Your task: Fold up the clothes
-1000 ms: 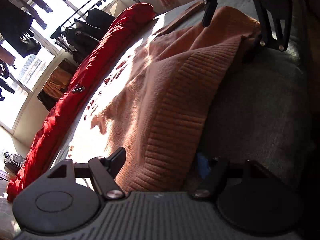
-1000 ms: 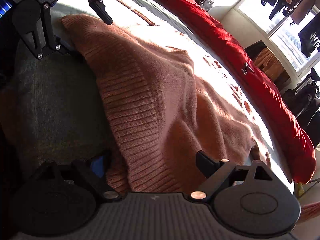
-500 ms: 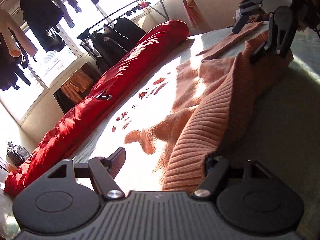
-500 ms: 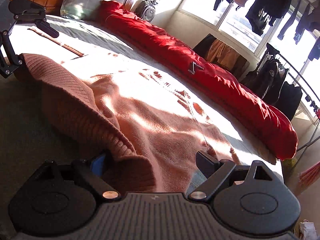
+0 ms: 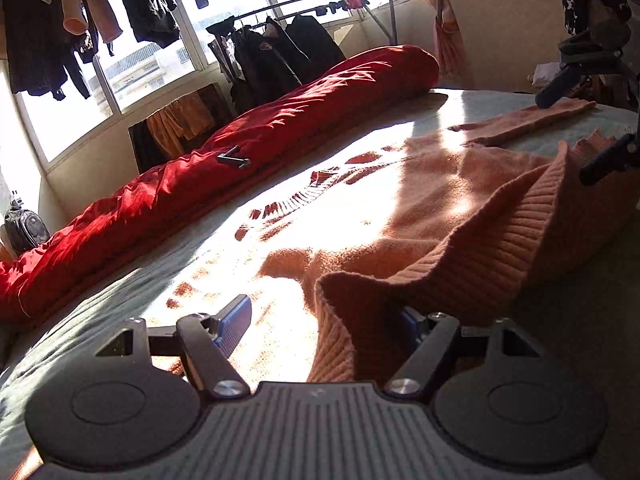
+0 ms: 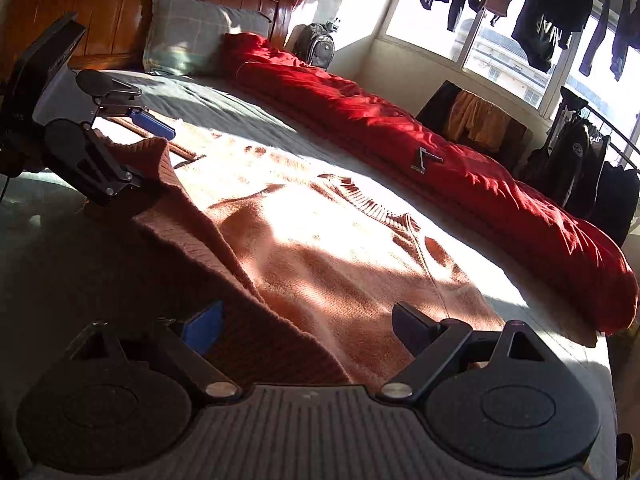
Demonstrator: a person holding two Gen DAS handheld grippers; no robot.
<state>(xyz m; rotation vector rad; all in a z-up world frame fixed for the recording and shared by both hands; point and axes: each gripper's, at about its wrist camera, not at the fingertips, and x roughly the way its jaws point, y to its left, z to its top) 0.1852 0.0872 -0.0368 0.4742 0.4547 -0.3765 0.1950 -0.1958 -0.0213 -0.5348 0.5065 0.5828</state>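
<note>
A salmon knit sweater (image 5: 440, 208) lies spread on the bed in bright sun, one sleeve (image 5: 532, 120) stretched out at the far right. Its ribbed hem (image 5: 500, 256) is raised off the bed and hangs in a sagging band between both grippers. My left gripper (image 5: 322, 318) is open: the hem drapes over its right finger, and the left finger (image 5: 234, 320) stands free. My right gripper (image 6: 308, 326) is open too, with the hem (image 6: 240, 280) running across its gap close to the blue left pad (image 6: 204, 328). Each gripper shows in the other view: right gripper (image 5: 580, 128), left gripper (image 6: 136, 148).
The grey-green bedspread (image 5: 120, 312) carries a long red duvet (image 6: 440, 160) rolled along its far side. A pillow (image 6: 188, 32) and wooden headboard (image 6: 100, 8) close the bed's end. A backpack (image 6: 320, 44) and a rack of dark jackets (image 5: 280, 52) stand by the windows.
Both grippers have risen and rolled level. The ribbed hem has come up off the bed with them, and the two grippers now stand further apart with the hem stretched between them.
</note>
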